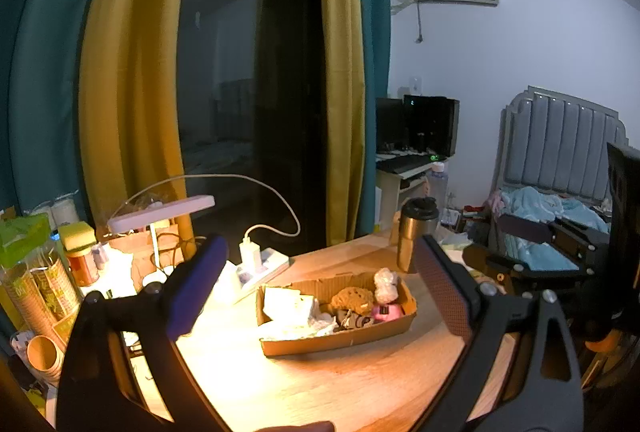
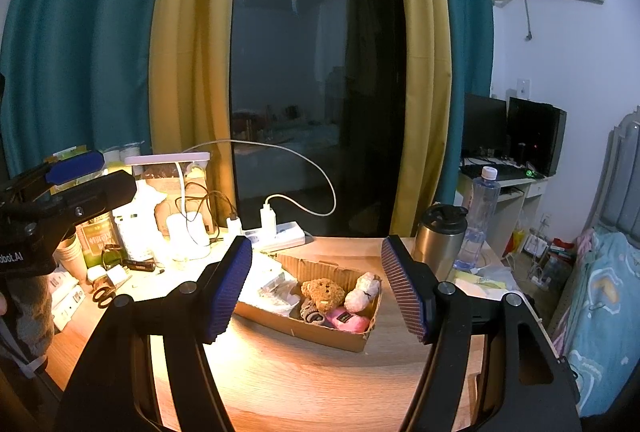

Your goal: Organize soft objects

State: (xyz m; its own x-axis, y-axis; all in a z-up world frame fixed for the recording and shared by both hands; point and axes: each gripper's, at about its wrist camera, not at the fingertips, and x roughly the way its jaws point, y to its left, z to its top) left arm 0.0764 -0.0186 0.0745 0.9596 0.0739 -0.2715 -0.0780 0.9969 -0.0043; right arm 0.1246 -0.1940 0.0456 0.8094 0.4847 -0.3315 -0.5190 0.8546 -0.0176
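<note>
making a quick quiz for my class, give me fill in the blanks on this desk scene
The brown teddy bear lies inside the cardboard ____.
The right gripper holds ____.
Beside the steel tumbler stands a clear plastic ____.
The charger cable is coloured ____.

Missing words: box; nothing; bottle; white

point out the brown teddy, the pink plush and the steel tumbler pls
brown teddy (image 2: 323, 292): right wrist view, on its face.
pink plush (image 2: 347, 319): right wrist view, middle of its body.
steel tumbler (image 2: 438, 246): right wrist view, on its metal side wall.
</note>
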